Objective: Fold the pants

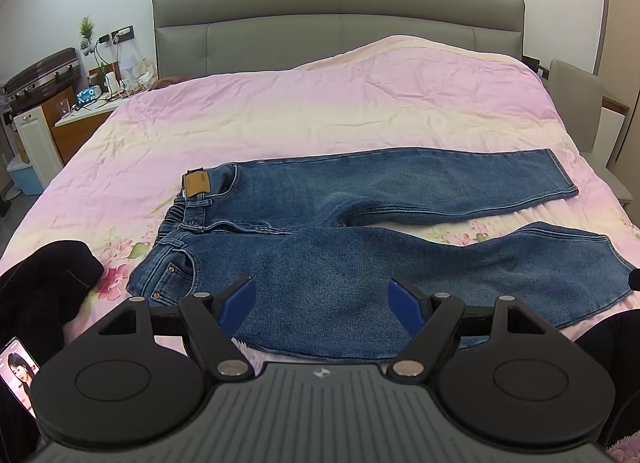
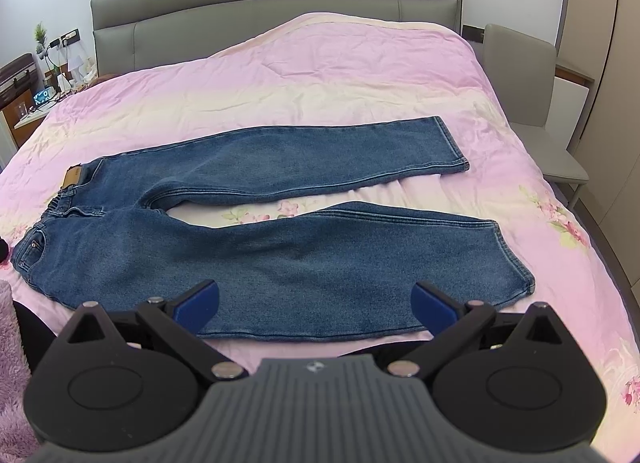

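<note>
The jeans [image 1: 320, 231] lay flat on the pink bedspread [image 1: 280, 111] just ahead of both sets of fingertips, legs splayed apart. The left gripper [image 1: 321, 305] and right gripper [image 2: 316, 303] stood wide open, holding nothing. Denim judged heavy, pliable, not slippery; hems and waistband offer firm holds. Only the left view showed a phone [image 1: 18, 367] and dark garment [image 1: 44, 283].

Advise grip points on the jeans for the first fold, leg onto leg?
Probably the near leg's outer edge on the jeans: right gripper near the hem, left gripper at the waistband corner. Come in low from the near side; that edge lies flat and unobstructed, and both jaws stand open.
</note>
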`<state>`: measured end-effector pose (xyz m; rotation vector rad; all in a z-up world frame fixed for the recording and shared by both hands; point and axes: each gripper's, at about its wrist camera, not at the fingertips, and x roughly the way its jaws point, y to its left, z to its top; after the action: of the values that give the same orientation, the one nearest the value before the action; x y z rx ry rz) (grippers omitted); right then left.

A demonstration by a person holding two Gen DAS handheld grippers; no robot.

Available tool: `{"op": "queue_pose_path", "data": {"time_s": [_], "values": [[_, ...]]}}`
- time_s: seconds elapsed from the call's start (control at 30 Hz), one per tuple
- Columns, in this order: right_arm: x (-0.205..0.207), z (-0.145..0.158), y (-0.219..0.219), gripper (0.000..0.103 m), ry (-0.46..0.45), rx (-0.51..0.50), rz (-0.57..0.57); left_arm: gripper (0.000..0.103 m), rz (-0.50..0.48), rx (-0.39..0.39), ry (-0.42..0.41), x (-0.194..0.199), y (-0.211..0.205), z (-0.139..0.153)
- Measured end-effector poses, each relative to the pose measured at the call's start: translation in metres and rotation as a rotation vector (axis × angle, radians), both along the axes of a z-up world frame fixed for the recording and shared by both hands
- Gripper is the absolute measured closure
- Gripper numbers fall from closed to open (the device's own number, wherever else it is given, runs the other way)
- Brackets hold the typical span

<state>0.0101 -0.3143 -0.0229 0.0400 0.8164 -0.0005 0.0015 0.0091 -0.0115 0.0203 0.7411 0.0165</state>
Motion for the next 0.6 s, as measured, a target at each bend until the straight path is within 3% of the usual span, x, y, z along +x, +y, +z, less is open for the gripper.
{"op": "queue_pose_path", "data": {"time_s": [0.6], "values": [[0.0005, 0.0012, -0.0009, 0.005, 0.001, 0.000, -0.002, 0.015, -0.002, 0.005, 0.005, -0.0004, 0.0001, 0.0001]]}}
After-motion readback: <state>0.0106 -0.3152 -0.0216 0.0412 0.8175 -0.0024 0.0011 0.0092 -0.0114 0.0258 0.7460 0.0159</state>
